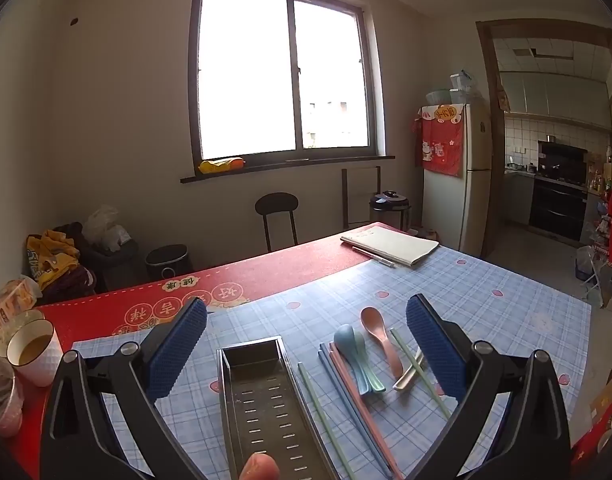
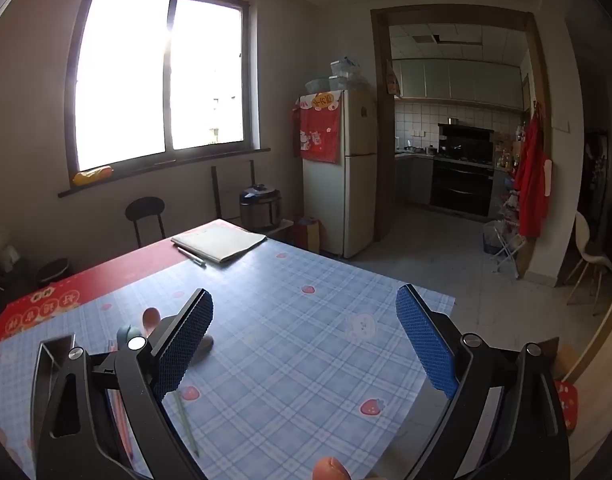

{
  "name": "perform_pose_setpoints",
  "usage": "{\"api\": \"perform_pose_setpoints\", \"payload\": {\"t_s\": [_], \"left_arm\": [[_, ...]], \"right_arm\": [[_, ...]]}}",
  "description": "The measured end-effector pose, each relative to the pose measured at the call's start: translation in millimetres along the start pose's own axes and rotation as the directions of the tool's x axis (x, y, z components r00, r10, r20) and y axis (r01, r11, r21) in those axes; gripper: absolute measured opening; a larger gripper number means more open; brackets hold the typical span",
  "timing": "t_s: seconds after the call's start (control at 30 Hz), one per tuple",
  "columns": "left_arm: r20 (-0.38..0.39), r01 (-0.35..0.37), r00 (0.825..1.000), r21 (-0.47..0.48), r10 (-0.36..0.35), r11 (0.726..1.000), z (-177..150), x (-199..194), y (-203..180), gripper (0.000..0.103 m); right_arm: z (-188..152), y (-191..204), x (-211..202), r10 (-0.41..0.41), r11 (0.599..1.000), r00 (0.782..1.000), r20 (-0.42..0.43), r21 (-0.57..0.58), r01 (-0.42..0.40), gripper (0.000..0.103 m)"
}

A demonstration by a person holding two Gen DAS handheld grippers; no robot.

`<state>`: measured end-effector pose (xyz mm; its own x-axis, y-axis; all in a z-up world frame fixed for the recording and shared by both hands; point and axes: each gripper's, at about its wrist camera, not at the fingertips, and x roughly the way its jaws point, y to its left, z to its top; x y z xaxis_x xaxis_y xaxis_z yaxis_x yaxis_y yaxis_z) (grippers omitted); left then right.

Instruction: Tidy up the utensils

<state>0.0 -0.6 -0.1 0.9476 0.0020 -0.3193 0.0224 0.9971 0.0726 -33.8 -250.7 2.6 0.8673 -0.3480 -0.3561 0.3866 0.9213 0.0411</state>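
Left tongs (image 1: 306, 320): spread wide, nothing between the blue pads, held above the table (image 1: 486, 292), tilted slightly down. A fingertip (image 1: 260, 467) shows at the bottom edge of the left wrist view.

Right tongs (image 2: 304, 312): also spread wide, empty, over a bare stretch of the blue plaid tablecloth (image 2: 306, 360). A fingertip (image 2: 330, 469) shows at the bottom edge here too.

Containers: a dark metal slotted tray (image 1: 266, 400) lies on the table under the left tongs, long axis running away from the camera; nothing in it. At far left, a white cup (image 1: 36, 354) holds a brownish liquid; other cups beside it are cut off by the frame edge, contents unclear.

Utensils: all on the cloth just right of the tray, none in it. Blue-green spoon (image 1: 352, 354) lies on a green spoon, a pink spoon (image 1: 380, 336) is beside them, and a pale spoon handle (image 1: 406, 376) passes under a green chopstick (image 1: 420, 372). Blue, pink and green chopsticks (image 1: 346, 404) lie roughly parallel between the tray and the spoons.

View differences: the left wrist view shows the tray interior, the full utensil group and the cups. The right wrist view shows only a corner of the tray (image 2: 56, 346) and the spoon bowls peeking past its left finger, but more of the kitchen doorway (image 2: 458, 120). Both show the notebook (image 1: 390, 244) and pen at the far table edge.
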Motion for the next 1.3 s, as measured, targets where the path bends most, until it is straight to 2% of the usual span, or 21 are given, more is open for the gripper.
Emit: {"api": "perform_pose_setpoints", "payload": {"t_s": [0.57, 1.3], "left_arm": [[0.019, -0.003, 1.000, -0.001, 0.003, 1.000, 12.2, -4.5, 3.6, 0.098], [0.024, -0.009, 1.000, -0.001, 0.009, 1.000, 8.1, -6.1, 4.3, 0.098]], "right_arm": [[10.3, 2.2, -0.1, 0.007, 1.000, 1.000, 0.000, 0.012, -0.007, 0.090], [8.3, -2.7, -4.6, 0.006, 1.000, 1.000, 0.010, 0.019, -0.006, 0.090]]}}
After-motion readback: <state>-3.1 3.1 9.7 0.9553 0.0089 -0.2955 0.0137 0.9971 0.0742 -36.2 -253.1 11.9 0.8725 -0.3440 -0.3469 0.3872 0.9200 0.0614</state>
